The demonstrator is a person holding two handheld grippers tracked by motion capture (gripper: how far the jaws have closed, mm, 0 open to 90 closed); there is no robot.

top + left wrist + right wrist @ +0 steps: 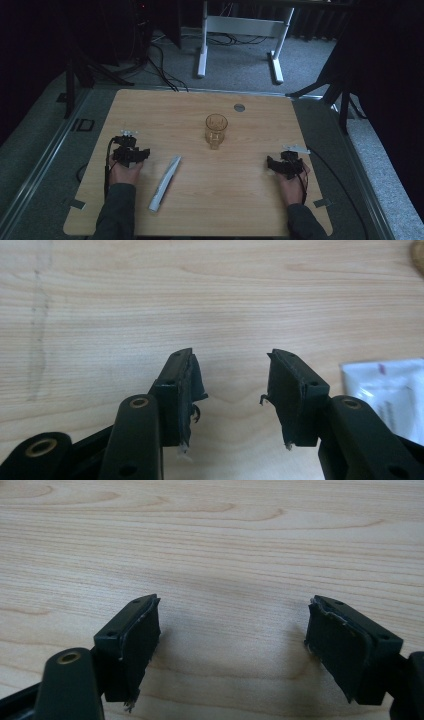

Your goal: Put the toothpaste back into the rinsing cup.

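Nearest to the camera are your two forearms, and at their ends the left gripper [129, 148] and the right gripper [285, 161], both resting low over the table [260, 210]. Your left gripper has its jaws apart with nothing between them; in the left gripper view you see only bare wood in the gap. Your right gripper also stands wide, and its jaws are empty too.

The white tube [165, 182] lies flat on the table, just beside your left gripper, on the side towards your right hand and a little closer to your body. In the left gripper view its end [387, 390] shows at the right edge, next to the right jaw but not between the jaws. The long axis of the tube runs obliquely: the near end points towards you and the far end leans away and to the right, towards the glass cup [216, 131].

The glass cup stands upright ahead of both grippers, about between them and well apart from each.

Your left hand is clearly the nearer one to the tube; the right hand is well apart from it. I judge that you must swing the left gripper sideways and turn it, so the jaws come across the thin width of the tube, not along its length.
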